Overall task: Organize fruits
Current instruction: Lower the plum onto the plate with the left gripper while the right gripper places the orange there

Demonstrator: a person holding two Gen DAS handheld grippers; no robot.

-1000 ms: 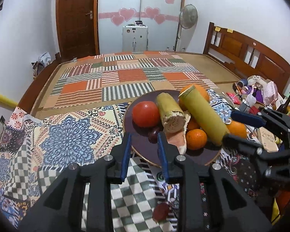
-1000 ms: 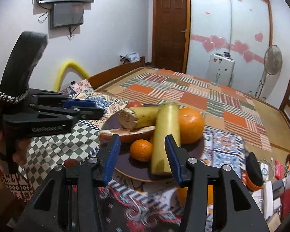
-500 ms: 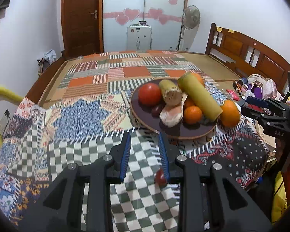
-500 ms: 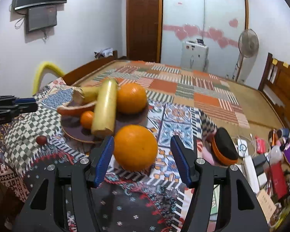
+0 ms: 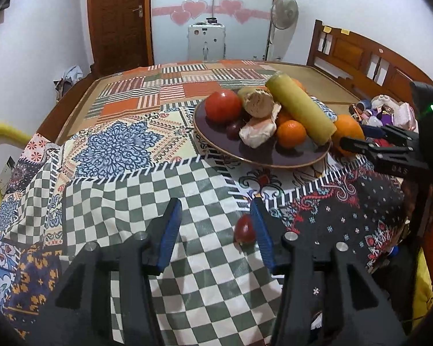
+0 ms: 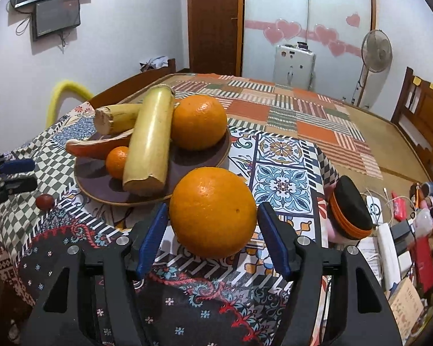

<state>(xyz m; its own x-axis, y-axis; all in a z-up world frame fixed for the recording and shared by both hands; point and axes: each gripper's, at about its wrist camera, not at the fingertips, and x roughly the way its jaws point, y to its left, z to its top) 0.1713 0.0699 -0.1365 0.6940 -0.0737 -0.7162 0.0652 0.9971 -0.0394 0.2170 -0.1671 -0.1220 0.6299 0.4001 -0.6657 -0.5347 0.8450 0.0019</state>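
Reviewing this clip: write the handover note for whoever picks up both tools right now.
Left tool: open, empty, low over the checked cloth; small red fruit lies by its right finger.
Right tool: open, straddling the loose orange, not visibly clamped.
Plate holds tomato, two banana pieces, big orange, small mandarin, an orange peel-like piece.
Done: most fruit plated.
Left: likely plate the loose orange and the small red fruit.

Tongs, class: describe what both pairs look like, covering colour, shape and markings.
Left tongs and right tongs match: black angular frames, silver bolt heads, flat blue pads inside each finger. From the left view, the right one carries white lettering and a green light.
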